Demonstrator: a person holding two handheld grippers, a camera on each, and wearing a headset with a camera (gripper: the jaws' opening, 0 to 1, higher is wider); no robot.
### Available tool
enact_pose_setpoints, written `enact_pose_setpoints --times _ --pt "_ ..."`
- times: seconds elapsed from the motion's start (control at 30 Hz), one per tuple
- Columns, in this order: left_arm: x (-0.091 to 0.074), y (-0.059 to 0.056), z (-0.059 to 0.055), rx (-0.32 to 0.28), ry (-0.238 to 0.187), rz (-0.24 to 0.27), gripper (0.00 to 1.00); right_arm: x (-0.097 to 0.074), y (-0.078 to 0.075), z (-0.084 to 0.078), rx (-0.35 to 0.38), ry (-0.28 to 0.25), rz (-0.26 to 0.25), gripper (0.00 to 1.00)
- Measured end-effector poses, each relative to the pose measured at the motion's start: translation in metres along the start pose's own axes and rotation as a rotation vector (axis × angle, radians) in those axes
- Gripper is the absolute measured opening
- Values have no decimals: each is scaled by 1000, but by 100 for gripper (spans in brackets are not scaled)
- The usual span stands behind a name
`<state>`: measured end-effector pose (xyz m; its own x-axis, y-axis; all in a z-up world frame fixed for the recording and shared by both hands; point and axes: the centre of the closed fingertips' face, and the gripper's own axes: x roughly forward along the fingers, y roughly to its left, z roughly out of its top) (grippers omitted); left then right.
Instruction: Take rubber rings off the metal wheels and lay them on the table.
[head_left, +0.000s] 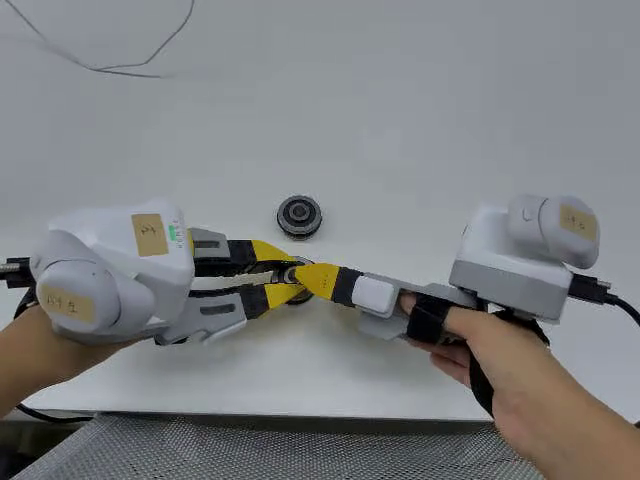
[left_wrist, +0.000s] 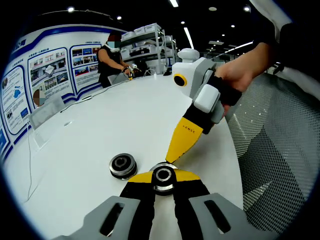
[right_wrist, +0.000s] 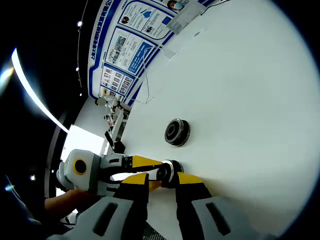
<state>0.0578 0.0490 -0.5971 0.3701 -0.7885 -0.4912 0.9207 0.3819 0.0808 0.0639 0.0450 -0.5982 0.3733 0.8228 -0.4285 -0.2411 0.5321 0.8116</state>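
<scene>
Pinching one metal wheel (left_wrist: 163, 174) from opp. sides, fingers (left_wrist: 138, 178) nearly closed on it: left gripper (left_wrist: 163, 177) & right gripper (right_wrist: 164, 179).

A white table (head_left: 420, 120) carries one metal wheel (head_left: 299, 216) lying flat with its black rubber ring (head_left: 299, 201) on, and a thin cable (head_left: 110, 69) farther back.

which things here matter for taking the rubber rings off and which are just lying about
For the job: small round metal wheel with black rubber ring, clamped in left gripper; right gripper at it; second wheel lying on white table.
Lying about: thin dark cable; clear plastic sign stand.
</scene>
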Motion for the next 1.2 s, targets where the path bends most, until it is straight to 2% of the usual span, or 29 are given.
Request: enact_pose_setpoints --times 0.27,0.57,1.2 --pt "0 0 0 2 -1 0 13 1 -9 0 -3 6 -40 11" --pt "0 0 0 6 -4 0 13 3 -14 2 -37 17 -78 5" --pt "0 1 -1 4 2 3 13 2 -13 2 -39 45 -108 2"
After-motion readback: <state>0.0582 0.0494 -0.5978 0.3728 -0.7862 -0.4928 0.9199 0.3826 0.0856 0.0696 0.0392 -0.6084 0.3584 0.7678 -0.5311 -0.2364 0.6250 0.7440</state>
